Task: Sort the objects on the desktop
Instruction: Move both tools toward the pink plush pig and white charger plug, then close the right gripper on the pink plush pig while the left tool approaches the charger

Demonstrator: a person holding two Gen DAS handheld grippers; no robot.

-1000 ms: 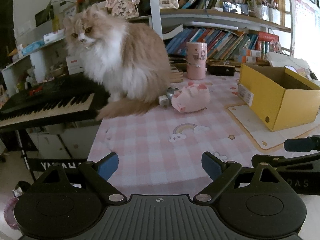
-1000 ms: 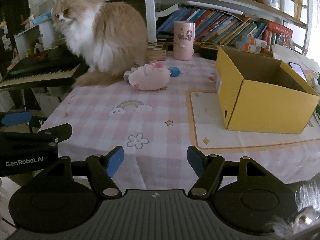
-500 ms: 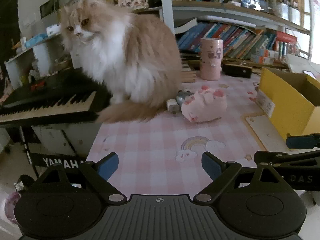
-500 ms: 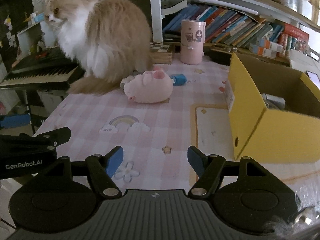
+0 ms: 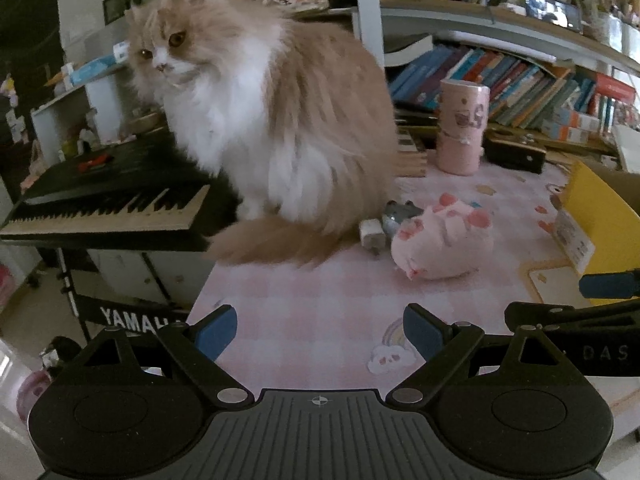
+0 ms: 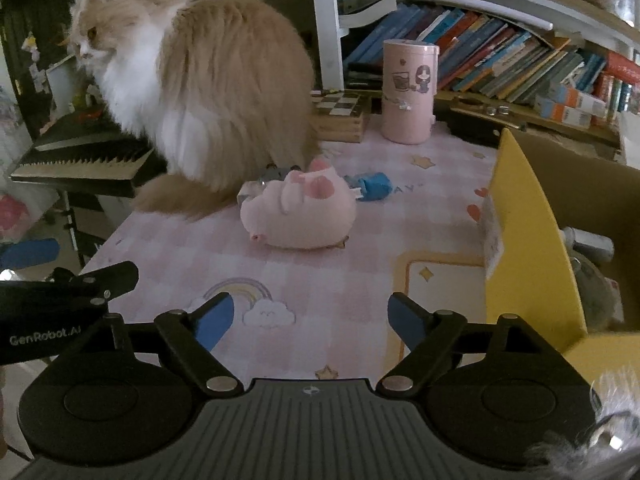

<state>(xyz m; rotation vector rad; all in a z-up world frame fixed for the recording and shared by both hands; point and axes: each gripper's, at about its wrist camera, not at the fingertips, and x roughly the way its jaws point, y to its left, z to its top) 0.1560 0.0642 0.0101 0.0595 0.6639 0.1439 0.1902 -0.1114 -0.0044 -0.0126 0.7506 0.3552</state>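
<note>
Your left gripper (image 5: 320, 330) holds wide, nothing between its jaws. Your right gripper (image 6: 310, 320) is opening, also empty. Pig (image 6: 298, 214) lies on the cloth (image 6: 340, 280) beside the cat (image 6: 208, 96), left of the box (image 6: 528, 240).

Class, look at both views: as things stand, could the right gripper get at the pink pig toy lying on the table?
Probably yes. The right gripper, jaws opening and empty, faces the pig toy across bare tablecloth. The cat sits behind and to the left, the yellow box off to the right; neither blocks the way.
</note>
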